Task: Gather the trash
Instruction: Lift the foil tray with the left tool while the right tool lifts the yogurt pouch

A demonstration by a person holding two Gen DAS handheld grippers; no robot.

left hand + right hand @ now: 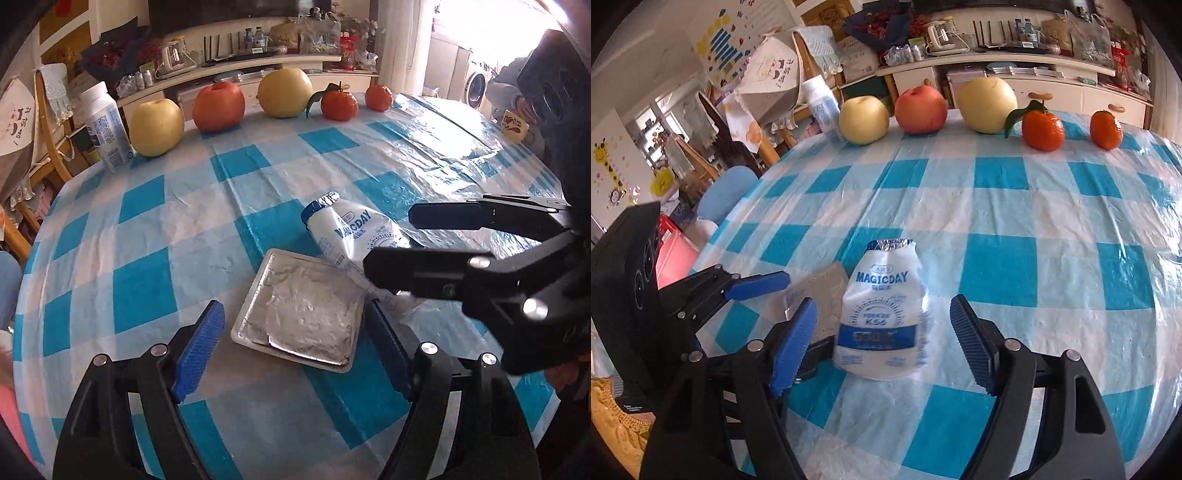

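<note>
- Left gripper (291, 343) hovering, fingers apart around foil tray (301, 310), not pressing.
- Right gripper (884, 343) hovering, fingers apart flanking pouch (882, 314) mid-worktop (997, 221).

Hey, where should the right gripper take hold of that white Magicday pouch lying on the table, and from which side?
Probably across the pouch's wide lower body, coming down from above and from the near side. It lies flat on the tablecloth, crimped foil top pointing away, and the right gripper already straddles the body with open fingers. The foil tray touches its left edge, so avoid pinching that.
</note>
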